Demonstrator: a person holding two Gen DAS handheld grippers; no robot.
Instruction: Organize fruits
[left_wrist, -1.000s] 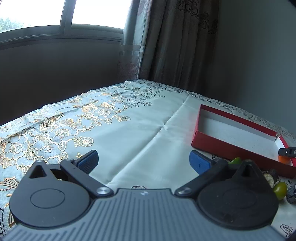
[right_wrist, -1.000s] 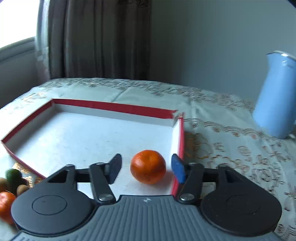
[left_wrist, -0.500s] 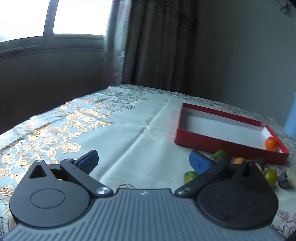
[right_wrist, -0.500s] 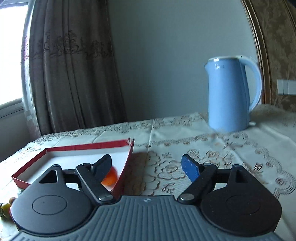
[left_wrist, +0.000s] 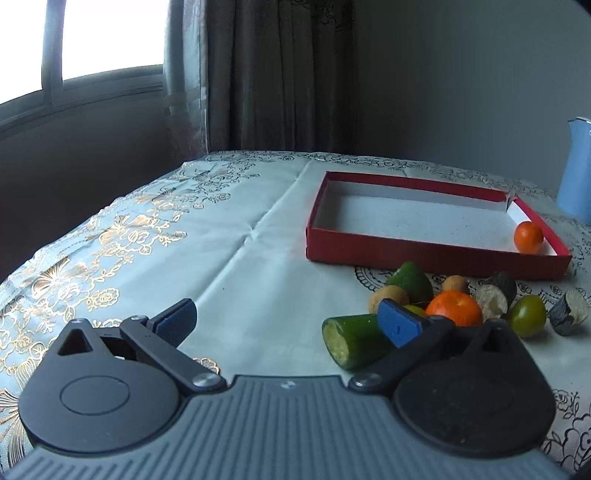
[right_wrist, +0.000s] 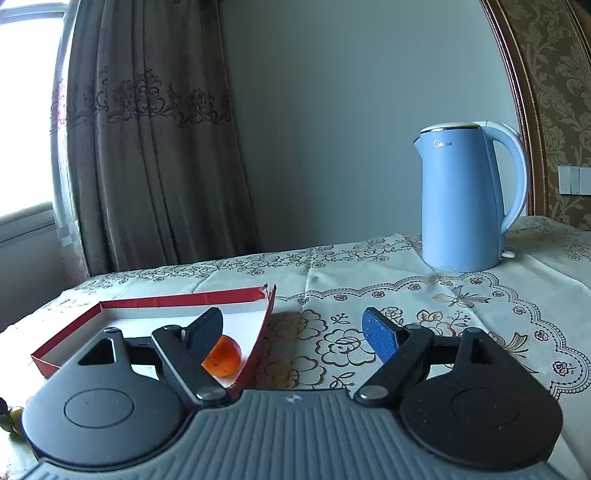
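The red tray (left_wrist: 436, 254) sits on the tablecloth (left_wrist: 229, 236) with one small orange (left_wrist: 529, 237) in its near right corner. Just in front of the tray lies a cluster of fruit: a larger orange (left_wrist: 455, 307), a cut cucumber piece (left_wrist: 351, 341) and a green tomato (left_wrist: 529, 320). The left gripper (left_wrist: 288, 321) is released and empty beside the cluster; the right gripper (right_wrist: 293, 332) is spread wide, empty, near the tray's right wall, with a blue kettle (right_wrist: 465, 199) beyond

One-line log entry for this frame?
left hand-held gripper: open, empty | right hand-held gripper: open, empty | orange: in red tray | other fruits: outside, on tablecloth
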